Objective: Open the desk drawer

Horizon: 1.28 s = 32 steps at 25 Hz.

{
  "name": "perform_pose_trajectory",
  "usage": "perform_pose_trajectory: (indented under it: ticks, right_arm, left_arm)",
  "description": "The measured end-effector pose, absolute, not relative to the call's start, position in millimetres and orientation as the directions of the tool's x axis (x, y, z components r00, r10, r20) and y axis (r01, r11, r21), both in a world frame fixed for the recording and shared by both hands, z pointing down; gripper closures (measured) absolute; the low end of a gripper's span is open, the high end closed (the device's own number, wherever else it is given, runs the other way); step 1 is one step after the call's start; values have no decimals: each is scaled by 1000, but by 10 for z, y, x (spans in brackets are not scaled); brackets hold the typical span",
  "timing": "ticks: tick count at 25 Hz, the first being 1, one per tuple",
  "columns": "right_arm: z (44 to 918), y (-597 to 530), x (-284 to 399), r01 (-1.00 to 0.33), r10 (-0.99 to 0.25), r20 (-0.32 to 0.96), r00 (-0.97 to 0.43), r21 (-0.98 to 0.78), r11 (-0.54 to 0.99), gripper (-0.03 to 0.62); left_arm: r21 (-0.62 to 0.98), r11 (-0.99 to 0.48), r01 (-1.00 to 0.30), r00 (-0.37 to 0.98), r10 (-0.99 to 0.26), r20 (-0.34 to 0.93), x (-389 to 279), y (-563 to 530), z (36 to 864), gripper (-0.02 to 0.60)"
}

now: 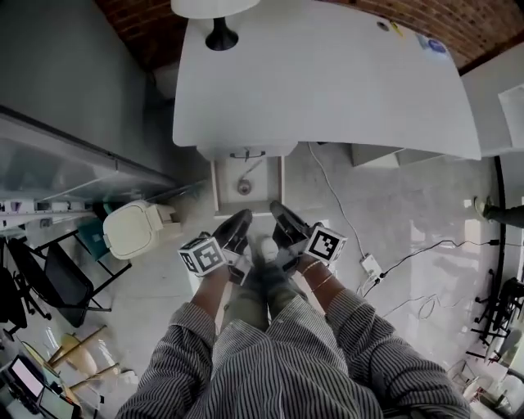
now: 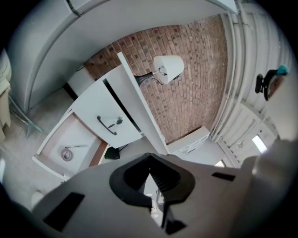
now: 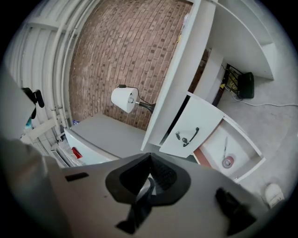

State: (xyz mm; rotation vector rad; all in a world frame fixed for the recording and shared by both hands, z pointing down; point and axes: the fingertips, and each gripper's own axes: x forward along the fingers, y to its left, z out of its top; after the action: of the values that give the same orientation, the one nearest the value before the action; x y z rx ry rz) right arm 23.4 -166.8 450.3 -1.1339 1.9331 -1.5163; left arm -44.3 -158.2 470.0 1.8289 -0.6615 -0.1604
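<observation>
Under the white desk [image 1: 327,82] stands a white drawer unit. Its upper drawer front carries a dark handle [image 1: 247,154] and is closed; the lower drawer [image 1: 223,188] is pulled out, with a tape roll [image 1: 244,187] and a pen inside. Both grippers hang in the air in front of it, well clear. My left gripper [image 1: 239,219] and right gripper [image 1: 277,211] are side by side, both shut and empty. The left gripper view shows the open drawer [image 2: 70,135] and handle [image 2: 106,125] beyond the jaws [image 2: 150,158]. The right gripper view shows the drawer [image 3: 237,144] and handle [image 3: 192,136] past its jaws [image 3: 150,157].
A lamp [image 1: 219,16] stands on the desk's far edge before a brick wall. A white bin [image 1: 135,229] and a black folding chair [image 1: 61,278] sit to the left, by a glass table [image 1: 65,164]. A power strip [image 1: 370,266] with cables lies on the floor right.
</observation>
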Motion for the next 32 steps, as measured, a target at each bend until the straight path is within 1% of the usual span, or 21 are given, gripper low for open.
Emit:
perform_pose_trajectory:
  ticks: [4,11,15,23,25,29,32]
  right_arm:
    - [4140,-1656,232,-365,-795,161,-585,-927,81,577]
    - [3456,-1748,234,-444,-760,158,-630,-877,186,577]
    - [3114,-1811,261,-463,-781,126,-611,-858,224,577]
    - [2623,-1910,139,-508,-762,90,-642,-794,334,577]
    - [2523,-1910,91,-531,-745,99,-660,-763,369,578]
    - [2288,-1960,-21,-573,-713,111,-693,-684,450,578]
    - [2108,-2020,-29,-615,-722,116,-682,-626,481,578]
  left_arm:
    - [905,-242,-350,831,-527,180,-367,-1619,4309,569]
    - [875,-322,-362,827,-544,142,-290,-1772,3639,569]
    - [848,-349,-398,813,-562,151,-297,-1820,3355,569]
    - [772,-473,-424,803,-590,79,-384,-1901,2644,569]
    - [736,-509,-446,800,-595,74,-367,-1918,2479,569]
    - [612,-597,-519,800,-591,102,-329,-1984,2206,569]
    - [532,-644,-550,796,-596,102,-334,-2015,2020,569]
